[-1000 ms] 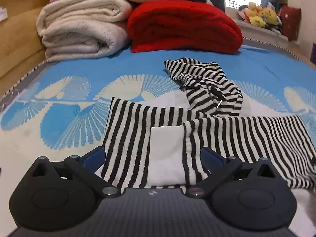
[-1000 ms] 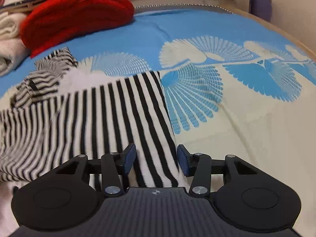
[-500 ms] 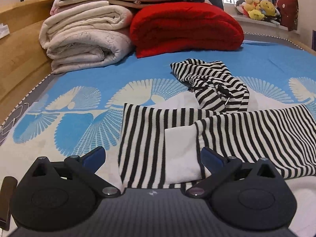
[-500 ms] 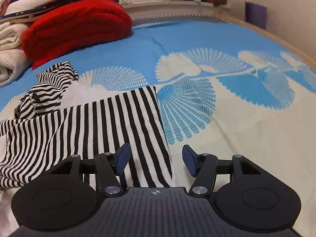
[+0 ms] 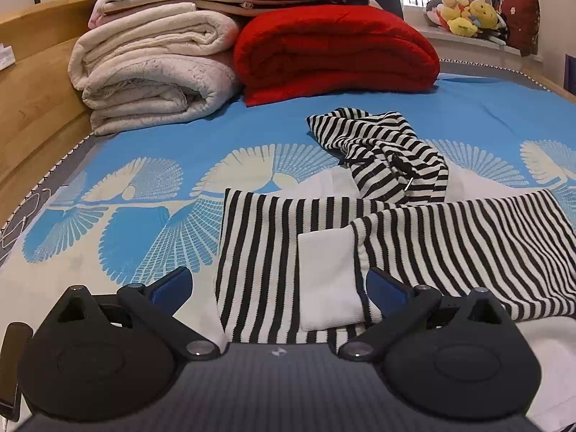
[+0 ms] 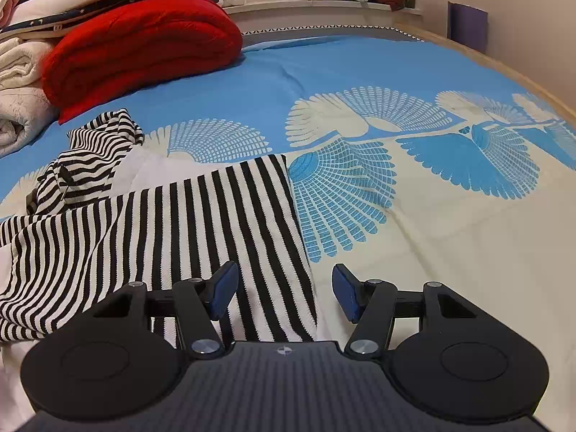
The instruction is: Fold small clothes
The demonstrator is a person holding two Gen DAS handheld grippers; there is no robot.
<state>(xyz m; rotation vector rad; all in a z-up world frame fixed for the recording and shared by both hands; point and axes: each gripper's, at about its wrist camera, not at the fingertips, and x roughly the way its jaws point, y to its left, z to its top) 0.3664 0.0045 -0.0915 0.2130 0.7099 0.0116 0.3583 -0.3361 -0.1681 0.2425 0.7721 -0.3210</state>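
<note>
A black-and-white striped garment (image 5: pixel 259 259) lies spread flat on the blue and cream bedspread (image 6: pixel 396 144), with a white cuff (image 5: pixel 327 277) folded onto its middle. Its far part is a crumpled striped heap (image 5: pixel 381 154). My left gripper (image 5: pixel 279 288) is open wide just above the garment's near left part, its pads clear of the cloth. In the right wrist view the garment (image 6: pixel 180 223) ends in a straight right edge. My right gripper (image 6: pixel 286 291) is open astride that edge, with the left finger (image 6: pixel 223 288) over the stripes and the right finger (image 6: pixel 347 297) over bare bedspread.
Folded cream blankets (image 5: pixel 154 72) and a red blanket (image 5: pixel 334 50) are stacked at the head of the bed. Plush toys (image 5: pixel 468 10) sit on the windowsill. A wooden bed frame (image 5: pixel 32 82) runs along the left. A dark flat object (image 5: pixel 10 360) shows at the lower left edge.
My right gripper's jaws have widened over the garment's right edge. The left gripper has drawn back slightly, so the garment's left edge sits further between its fingers. The garment has not moved.
</note>
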